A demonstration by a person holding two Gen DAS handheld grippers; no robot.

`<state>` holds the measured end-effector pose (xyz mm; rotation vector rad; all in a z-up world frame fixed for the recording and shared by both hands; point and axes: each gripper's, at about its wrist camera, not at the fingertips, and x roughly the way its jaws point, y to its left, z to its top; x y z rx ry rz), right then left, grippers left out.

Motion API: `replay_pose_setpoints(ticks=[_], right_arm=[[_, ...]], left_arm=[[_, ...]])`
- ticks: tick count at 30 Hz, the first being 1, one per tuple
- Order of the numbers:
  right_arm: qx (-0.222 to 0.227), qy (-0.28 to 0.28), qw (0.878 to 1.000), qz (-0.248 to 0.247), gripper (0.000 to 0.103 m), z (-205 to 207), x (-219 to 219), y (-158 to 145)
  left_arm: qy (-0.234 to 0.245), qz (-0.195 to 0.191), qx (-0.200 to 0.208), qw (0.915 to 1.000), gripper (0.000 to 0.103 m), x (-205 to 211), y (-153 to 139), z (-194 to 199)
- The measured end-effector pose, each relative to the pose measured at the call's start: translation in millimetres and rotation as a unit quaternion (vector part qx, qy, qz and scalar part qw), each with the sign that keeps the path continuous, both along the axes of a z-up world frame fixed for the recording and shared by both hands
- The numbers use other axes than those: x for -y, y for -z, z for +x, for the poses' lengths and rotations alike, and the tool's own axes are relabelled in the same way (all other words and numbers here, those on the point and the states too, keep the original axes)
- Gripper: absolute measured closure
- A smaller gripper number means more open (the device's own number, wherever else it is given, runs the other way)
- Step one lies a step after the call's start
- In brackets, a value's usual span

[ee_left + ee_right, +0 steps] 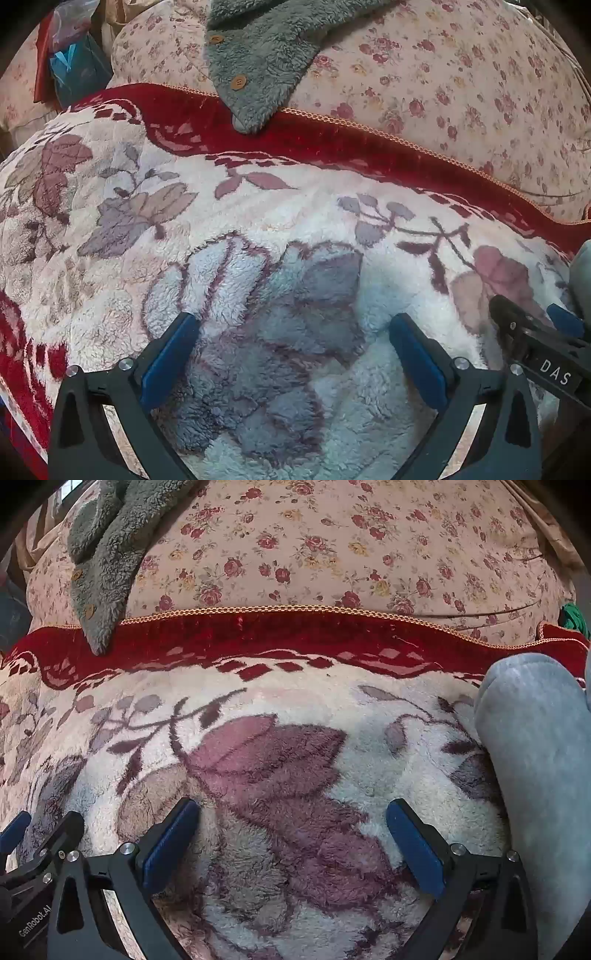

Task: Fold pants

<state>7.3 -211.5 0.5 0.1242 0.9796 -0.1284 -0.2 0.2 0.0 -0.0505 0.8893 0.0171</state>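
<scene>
A roll of pale grey-blue soft fabric (535, 775), possibly the pants, lies on the blanket at the right edge of the right wrist view. Only a sliver of that fabric (583, 273) shows in the left wrist view. My right gripper (293, 805) hovers open over the blanket just left of it, with nothing between its blue pads. My left gripper (293, 321) is open too, over a purple leaf print, holding nothing. The two grippers sit side by side: the right gripper (532, 314) shows at the left view's right edge, the left gripper (44, 825) at the right view's lower left.
A fluffy white blanket (258, 192) with leaf prints and a red border covers the surface. Behind it rises a rose-patterned quilt (332, 554). A grey-green fleece garment with wooden buttons (258, 55) drapes over the quilt onto the red border. Bags (74, 62) stand at far left.
</scene>
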Motion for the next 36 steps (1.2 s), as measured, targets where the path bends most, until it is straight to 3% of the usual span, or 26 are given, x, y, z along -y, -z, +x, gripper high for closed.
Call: replay_pose_setpoints(ticks=[36], right_arm=[[0.000,0.001,1.000,-0.001,0.000,0.2,2.6,0.7]], left_arm=[[0.000,0.004,-0.004,1.0000,0.000,-0.5,-2.0,-0.2]])
